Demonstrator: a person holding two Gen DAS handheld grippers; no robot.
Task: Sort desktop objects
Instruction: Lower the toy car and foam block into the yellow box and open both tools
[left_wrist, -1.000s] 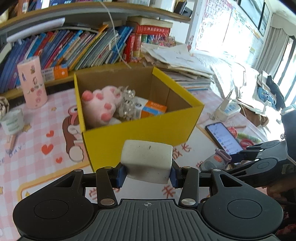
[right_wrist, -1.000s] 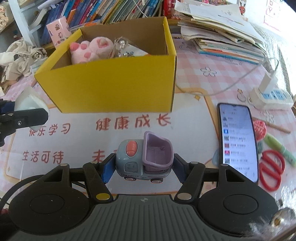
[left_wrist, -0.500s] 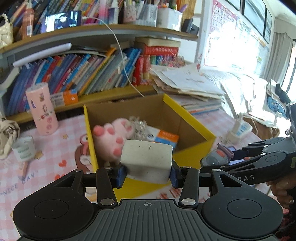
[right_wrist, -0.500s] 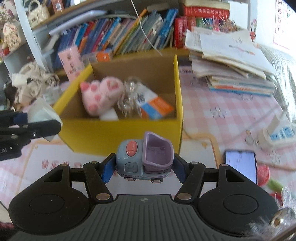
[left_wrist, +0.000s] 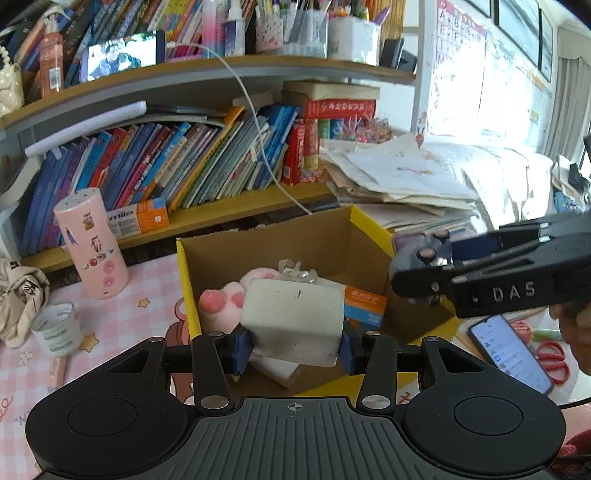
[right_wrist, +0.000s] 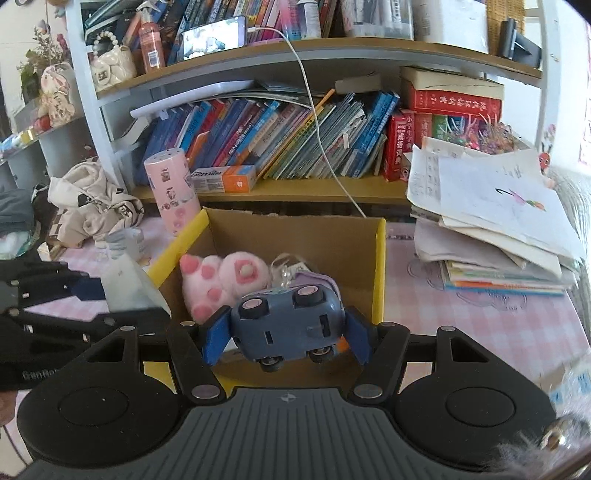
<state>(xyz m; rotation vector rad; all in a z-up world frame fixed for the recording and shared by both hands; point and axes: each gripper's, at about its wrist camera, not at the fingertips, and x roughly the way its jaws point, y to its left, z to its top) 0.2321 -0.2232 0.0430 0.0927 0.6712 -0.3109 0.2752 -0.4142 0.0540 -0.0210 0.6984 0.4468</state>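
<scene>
Yellow cardboard box (left_wrist: 373, 229), open top, brown inside, taken as landmark. Left gripper (left_wrist: 293, 343) pinching a pale grey-white block (left_wrist: 295, 321) betw. its blue pads: rounded corners, speckled, dull surface w/ one small dark mark near its top edge; held above the box's near-left part. Right gripper (right_wrist: 286, 332) clamped on a toy truck (right_wrist: 288, 321), tipped so its blue-grey underside and small dark wheels w/ pink hubs face the camera (lilac body just peeking past it); held over the box's near rim. Inside the box: pink plush paw (right_wrist: 221, 280) w/ darker pink pads toward the left wall, crinkled clear wrapping (left_wrist: 297, 273) mid, orange-and-blue carton (left_wrist: 365, 304) toward the right. Right of the box: phone (left_wrist: 511, 354), screen lit, flat on the desk, and red scissors (left_wrist: 552, 360) beyond it. Left of the box: pink cylinder w/ stickers (left_wrist: 90, 243), upright.
</scene>
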